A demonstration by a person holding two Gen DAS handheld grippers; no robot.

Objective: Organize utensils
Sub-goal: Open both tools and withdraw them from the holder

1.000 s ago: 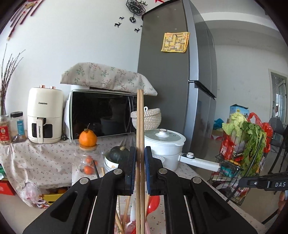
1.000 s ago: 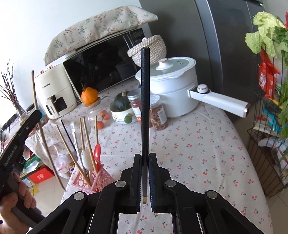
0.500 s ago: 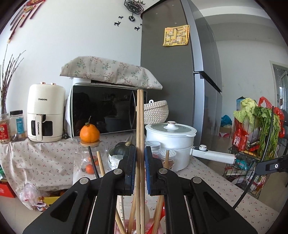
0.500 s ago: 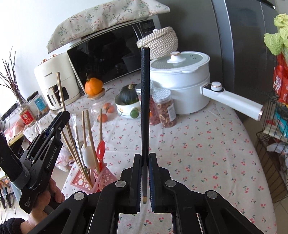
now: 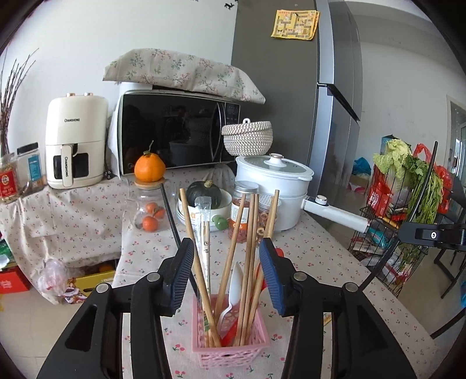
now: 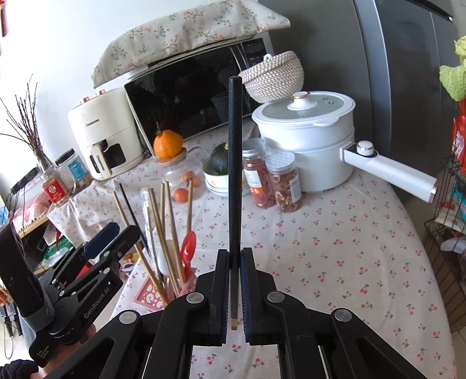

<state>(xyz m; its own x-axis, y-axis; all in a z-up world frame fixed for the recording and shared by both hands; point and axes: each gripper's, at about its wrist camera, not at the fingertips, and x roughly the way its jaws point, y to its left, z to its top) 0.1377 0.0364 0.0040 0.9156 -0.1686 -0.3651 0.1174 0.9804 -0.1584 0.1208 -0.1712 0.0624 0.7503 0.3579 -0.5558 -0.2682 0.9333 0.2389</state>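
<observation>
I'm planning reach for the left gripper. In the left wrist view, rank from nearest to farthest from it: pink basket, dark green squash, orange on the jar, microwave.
1. pink basket, just below and between the fingers of the open left gripper.
2. dark green squash, mid-table in a bowl.
3. orange, farther back and left, on a jar lid.
4. microwave, rearmost, by the wall.

A white wall (image 5: 145, 32) stands behind a table covered with a cherry-print cloth (image 6: 335, 233). At its back a microwave (image 5: 177, 131) sits under a floral cover (image 5: 180, 73), with a cream air fryer (image 5: 75, 140) just beside it. A tall grey refrigerator (image 5: 291, 96) rises next to them, a yellow paper (image 5: 295, 20) stuck on it. Daylight fills the room; a wire rack of greens (image 5: 407, 186) stands off the table's end.
</observation>
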